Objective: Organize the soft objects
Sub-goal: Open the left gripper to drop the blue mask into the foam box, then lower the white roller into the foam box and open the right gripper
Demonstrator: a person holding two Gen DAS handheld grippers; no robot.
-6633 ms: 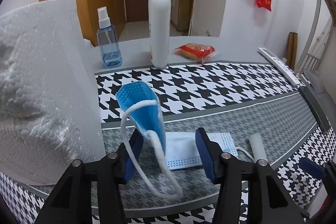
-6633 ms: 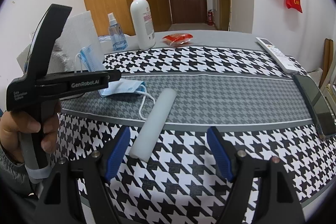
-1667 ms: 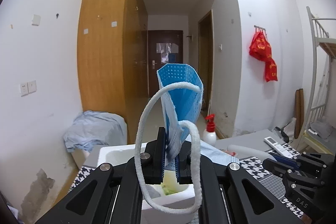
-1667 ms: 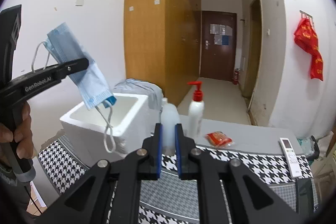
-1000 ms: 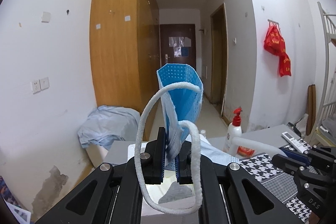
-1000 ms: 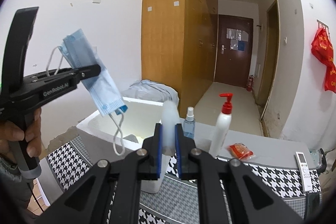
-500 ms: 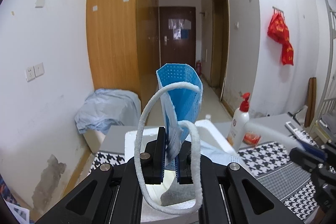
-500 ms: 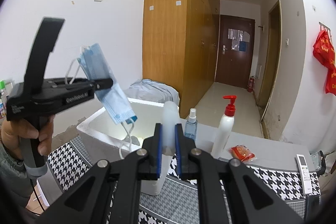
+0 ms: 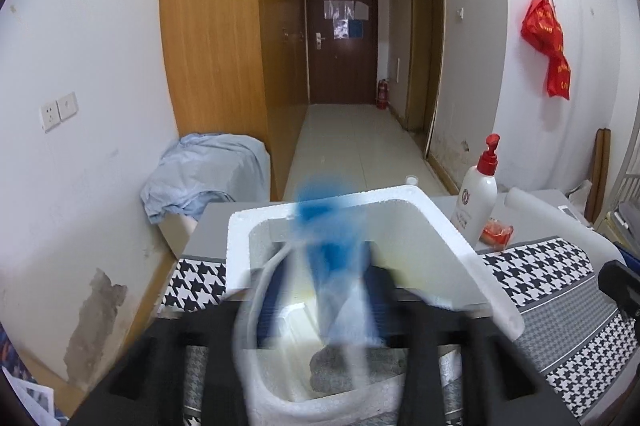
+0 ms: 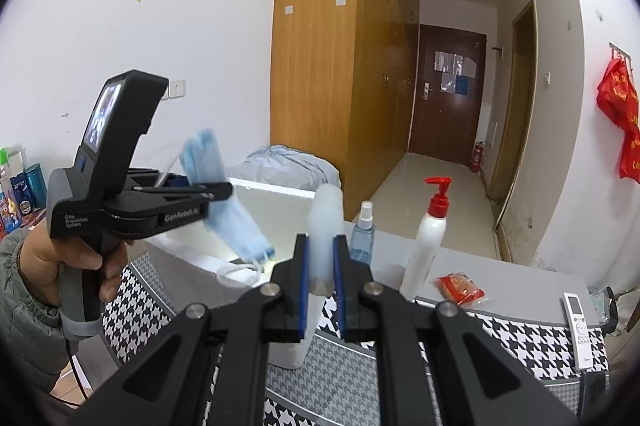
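The right claw [image 10: 320,290] is clamped on a white foam tube [image 10: 326,226]. Beyond it, the left claw [image 9: 320,302] is spreading its jaws, the blurred blue pleated face mask [image 9: 332,258] loose between them above the white foam box [image 9: 452,238] at the counter's [image 10: 520,286] left end.

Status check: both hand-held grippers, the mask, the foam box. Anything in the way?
Left hand-held gripper jaws opening, blue face mask blurred between them above white foam box. Right hand-held gripper shut on white foam tube. Nothing blocking the box.

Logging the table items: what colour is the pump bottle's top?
Red; the pump bottle shows best in the right wrist view.
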